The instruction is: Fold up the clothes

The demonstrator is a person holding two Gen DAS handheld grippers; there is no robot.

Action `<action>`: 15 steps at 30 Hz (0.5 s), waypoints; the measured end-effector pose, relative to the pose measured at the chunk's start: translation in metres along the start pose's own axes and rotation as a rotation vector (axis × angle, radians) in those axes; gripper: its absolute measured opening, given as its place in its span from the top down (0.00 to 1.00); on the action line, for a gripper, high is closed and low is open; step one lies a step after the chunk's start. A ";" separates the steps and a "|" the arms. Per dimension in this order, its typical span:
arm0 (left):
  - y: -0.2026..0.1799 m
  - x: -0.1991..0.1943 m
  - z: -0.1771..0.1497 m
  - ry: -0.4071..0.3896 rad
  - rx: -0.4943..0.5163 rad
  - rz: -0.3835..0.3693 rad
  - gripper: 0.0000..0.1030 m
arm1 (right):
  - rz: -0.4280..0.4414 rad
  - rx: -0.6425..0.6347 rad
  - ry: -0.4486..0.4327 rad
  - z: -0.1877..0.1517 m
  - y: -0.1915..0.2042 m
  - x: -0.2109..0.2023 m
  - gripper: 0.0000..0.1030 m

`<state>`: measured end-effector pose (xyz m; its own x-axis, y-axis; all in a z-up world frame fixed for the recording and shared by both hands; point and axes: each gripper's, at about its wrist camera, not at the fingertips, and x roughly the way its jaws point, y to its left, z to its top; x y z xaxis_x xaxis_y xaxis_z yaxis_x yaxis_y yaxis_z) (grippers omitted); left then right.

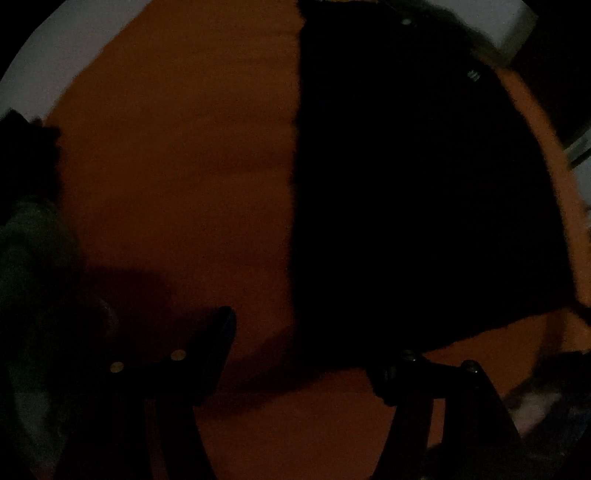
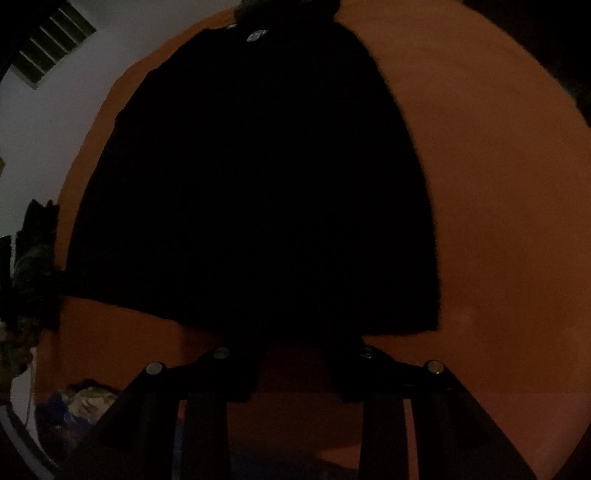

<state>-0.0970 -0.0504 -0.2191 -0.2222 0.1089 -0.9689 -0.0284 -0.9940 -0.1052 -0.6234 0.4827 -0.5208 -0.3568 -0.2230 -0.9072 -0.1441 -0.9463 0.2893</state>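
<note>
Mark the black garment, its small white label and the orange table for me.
black garment (image 2: 258, 184): right wrist view, middle of the flat cloth.
white label (image 2: 256, 36): right wrist view, on the tag near the garment's far end.
orange table (image 1: 177, 166): left wrist view, bare surface beside the garment.

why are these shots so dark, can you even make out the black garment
Left wrist view: dim and grainy, the black garment reads as a flat silhouette on the orange surface, with fisheye bending at the edges. Right wrist view: equally underexposed, garment folds invisible, only its outline and a small pale tag show.
</note>
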 end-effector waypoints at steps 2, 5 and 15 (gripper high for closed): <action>-0.011 -0.005 0.004 -0.025 0.000 -0.048 0.36 | 0.022 -0.021 -0.025 -0.001 0.013 -0.005 0.72; -0.052 0.003 0.007 -0.050 0.049 -0.069 0.36 | 0.086 -0.119 -0.030 0.003 0.065 0.004 0.72; -0.115 0.044 -0.014 -0.148 0.113 0.202 0.31 | -0.042 -0.260 -0.107 -0.017 0.155 0.059 0.46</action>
<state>-0.0895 0.0683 -0.2531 -0.3742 -0.0836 -0.9236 -0.0759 -0.9898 0.1204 -0.6507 0.3189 -0.5344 -0.4529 -0.1690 -0.8754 0.0754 -0.9856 0.1513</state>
